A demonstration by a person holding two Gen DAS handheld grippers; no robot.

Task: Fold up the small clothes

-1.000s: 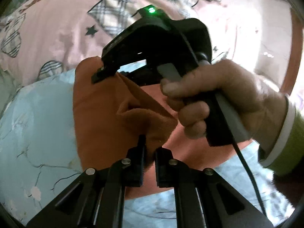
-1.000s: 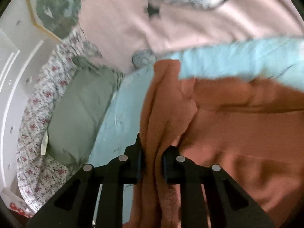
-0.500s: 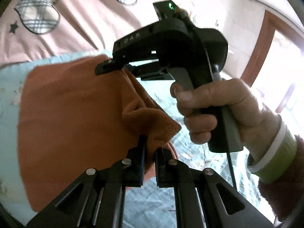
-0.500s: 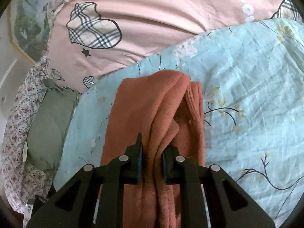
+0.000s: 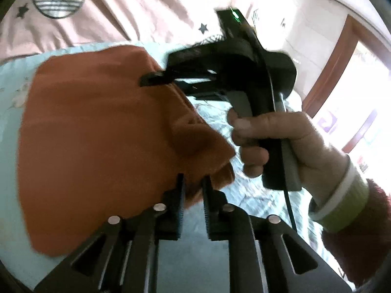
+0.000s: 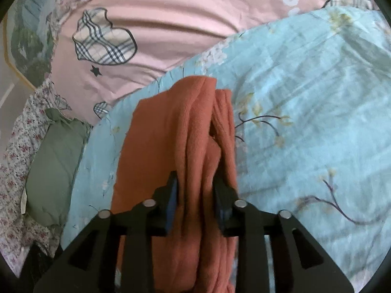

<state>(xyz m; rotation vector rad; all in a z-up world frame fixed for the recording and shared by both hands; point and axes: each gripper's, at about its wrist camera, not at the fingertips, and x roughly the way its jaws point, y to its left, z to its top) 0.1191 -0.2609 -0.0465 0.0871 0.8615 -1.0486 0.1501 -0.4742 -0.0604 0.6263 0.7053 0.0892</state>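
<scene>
Rust-orange knitted cloth: the small garment lies on the light blue bedsheet with a branch-and-flower print, folded over into long thick ridges; its far end is close to the pink quilt with checked hearts and black stars.
Left gripper: the black two-finger left gripper has its jaws a little apart and opening; a corner of the orange cloth sits between them.
Left gripper contact: the gap is narrow and the picture is blurred here, so it is not clear whether the pads press on the cloth.
Right gripper: the black right gripper has its jaws clearly apart and opening; a thick ridge of the cloth runs between the fingers with blue pads.
Right gripper contact: the fold fills most of the gap and touches the inner sides, but it does not look squeezed.
Right gripper from the left wrist view: its fingertip is at the upper right edge of the cloth; the person's right hand grips the handle, with a pale green cuff and a dark red sleeve behind.
Beside the bedsheet: a grey-green cushion on a small-flower fabric.
</scene>
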